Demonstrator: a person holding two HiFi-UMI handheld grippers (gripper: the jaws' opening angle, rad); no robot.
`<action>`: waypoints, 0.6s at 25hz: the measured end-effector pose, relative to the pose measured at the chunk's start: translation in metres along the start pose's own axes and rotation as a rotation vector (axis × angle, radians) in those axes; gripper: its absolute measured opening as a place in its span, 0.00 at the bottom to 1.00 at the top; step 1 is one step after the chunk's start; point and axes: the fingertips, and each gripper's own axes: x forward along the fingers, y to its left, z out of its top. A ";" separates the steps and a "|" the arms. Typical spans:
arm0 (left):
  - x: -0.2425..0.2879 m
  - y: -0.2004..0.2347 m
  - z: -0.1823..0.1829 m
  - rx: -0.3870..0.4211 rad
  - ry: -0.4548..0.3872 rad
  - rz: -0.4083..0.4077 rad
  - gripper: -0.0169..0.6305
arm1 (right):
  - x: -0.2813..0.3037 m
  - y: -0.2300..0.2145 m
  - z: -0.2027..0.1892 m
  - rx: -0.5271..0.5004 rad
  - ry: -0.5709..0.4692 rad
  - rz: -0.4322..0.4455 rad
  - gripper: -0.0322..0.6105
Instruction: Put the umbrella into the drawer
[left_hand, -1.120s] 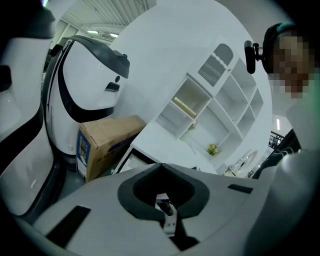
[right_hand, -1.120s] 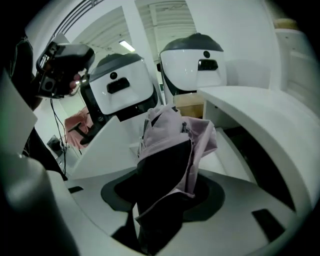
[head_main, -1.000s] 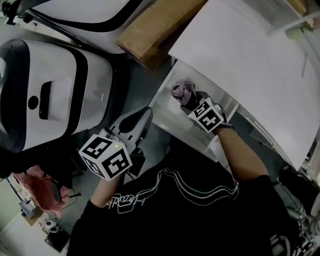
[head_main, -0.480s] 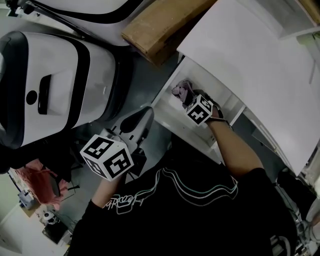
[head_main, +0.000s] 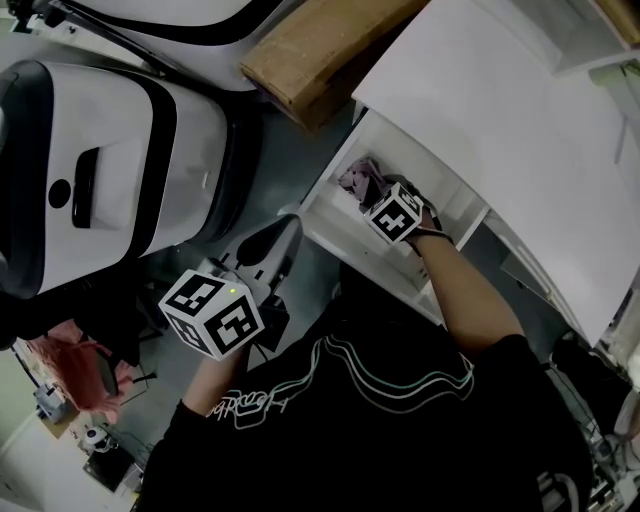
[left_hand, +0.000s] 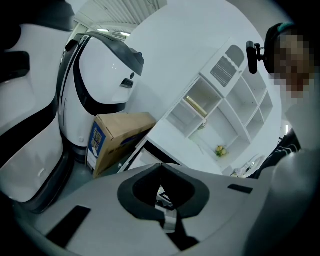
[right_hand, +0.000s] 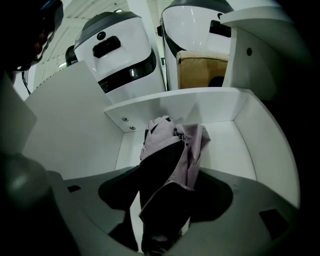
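Inside the white drawer (right_hand: 240, 145), the right gripper's (right_hand: 170, 175) jaws are opening around the folded purple umbrella (right_hand: 172, 145), while the left gripper (left_hand: 161, 166), outside the drawer, is closed on nothing.

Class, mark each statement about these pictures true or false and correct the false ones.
1. The drawer stands open. True.
2. The umbrella is bright yellow. False: it is pale purple and black.
3. The left tongs hold the umbrella. False: they are shut on nothing.
4. A cardboard box lies beside the white cabinet. True.
5. Nothing stands between the right tongs. False: the umbrella stands between their opening jaws, in the drawer.
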 end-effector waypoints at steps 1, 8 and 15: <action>0.000 0.001 -0.001 0.002 -0.003 -0.008 0.06 | -0.003 0.000 0.002 0.006 -0.009 -0.004 0.46; -0.015 -0.016 -0.003 0.037 -0.004 -0.052 0.06 | -0.048 0.001 0.018 0.069 -0.114 -0.041 0.47; -0.037 -0.046 -0.012 0.103 -0.018 -0.115 0.06 | -0.142 0.021 0.038 0.132 -0.329 -0.042 0.46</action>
